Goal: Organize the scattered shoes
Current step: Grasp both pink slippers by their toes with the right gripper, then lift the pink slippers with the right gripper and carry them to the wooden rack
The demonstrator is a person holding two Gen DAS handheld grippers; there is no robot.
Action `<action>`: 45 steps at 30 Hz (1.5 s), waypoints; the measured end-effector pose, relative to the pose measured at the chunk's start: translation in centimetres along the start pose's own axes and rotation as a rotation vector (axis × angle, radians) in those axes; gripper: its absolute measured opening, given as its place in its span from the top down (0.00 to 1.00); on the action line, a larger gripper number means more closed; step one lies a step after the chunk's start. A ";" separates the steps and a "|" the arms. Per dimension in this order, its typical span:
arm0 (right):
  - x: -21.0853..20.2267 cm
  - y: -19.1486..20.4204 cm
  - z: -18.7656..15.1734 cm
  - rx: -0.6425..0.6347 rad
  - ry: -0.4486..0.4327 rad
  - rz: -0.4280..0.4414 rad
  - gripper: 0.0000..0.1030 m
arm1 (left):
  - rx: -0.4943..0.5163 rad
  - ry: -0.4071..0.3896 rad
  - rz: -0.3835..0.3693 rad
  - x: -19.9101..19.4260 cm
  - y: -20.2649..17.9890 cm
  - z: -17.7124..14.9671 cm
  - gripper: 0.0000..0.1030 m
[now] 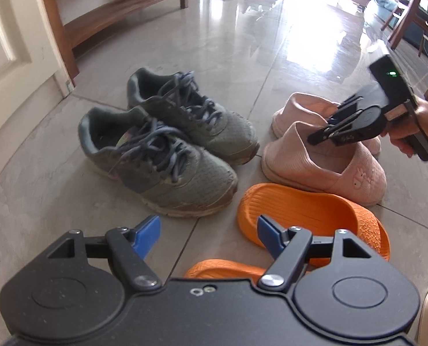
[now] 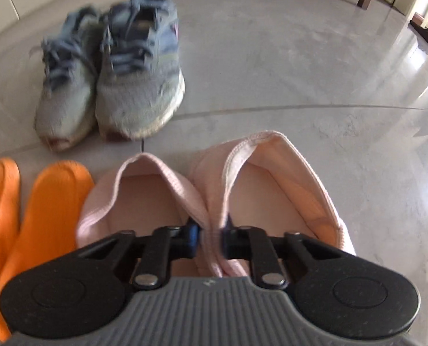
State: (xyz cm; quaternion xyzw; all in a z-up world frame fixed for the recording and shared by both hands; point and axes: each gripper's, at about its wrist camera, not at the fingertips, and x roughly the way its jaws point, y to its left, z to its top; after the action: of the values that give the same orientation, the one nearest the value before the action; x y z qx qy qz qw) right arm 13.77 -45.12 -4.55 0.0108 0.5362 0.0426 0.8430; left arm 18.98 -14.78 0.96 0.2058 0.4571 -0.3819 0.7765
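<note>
Tiled floor (image 1: 41,190) with three pairs of shoes. The right gripper (image 2: 209,238) is clenched on the two touching inner collars of the pink slip-ons (image 2: 242,178), which stand side by side (soles on the floor). The left gripper (image 1: 208,235) hangs released, fingers spread, above the orange slippers (image 1: 315,216). The grey sneakers (image 1: 162,144) sit paired, just beside both.

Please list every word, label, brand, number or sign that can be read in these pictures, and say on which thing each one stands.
No text reads clearly.
Pink slip-on shoe: a pale logo on the toe, too faint to read.
Right claw: small light marks on its side, too blurred to read.
Right claw's body: a green light, a lamp, not text.
Grey sneakers: no lettering shows.
</note>
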 end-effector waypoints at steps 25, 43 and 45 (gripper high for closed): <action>-11.2 -1.6 3.7 0.570 -0.639 0.035 0.90 | -0.136 -0.258 -0.152 -0.4 6.1 5.7 0.27; -38.4 -2.5 34.8 0.344 -0.738 0.038 0.90 | -0.446 -0.265 -0.144 -28.6 8.0 21.2 0.27; -42.9 -2.2 40.9 0.325 -0.759 0.042 0.90 | -0.421 -0.267 -0.136 -32.8 8.2 23.9 0.26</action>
State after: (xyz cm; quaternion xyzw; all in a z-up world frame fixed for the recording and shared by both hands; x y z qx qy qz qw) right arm 32.83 -49.75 51.42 0.1696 0.1868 -0.0325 0.9671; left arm 29.07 -12.33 41.00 -0.0437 0.4327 -0.3533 0.8283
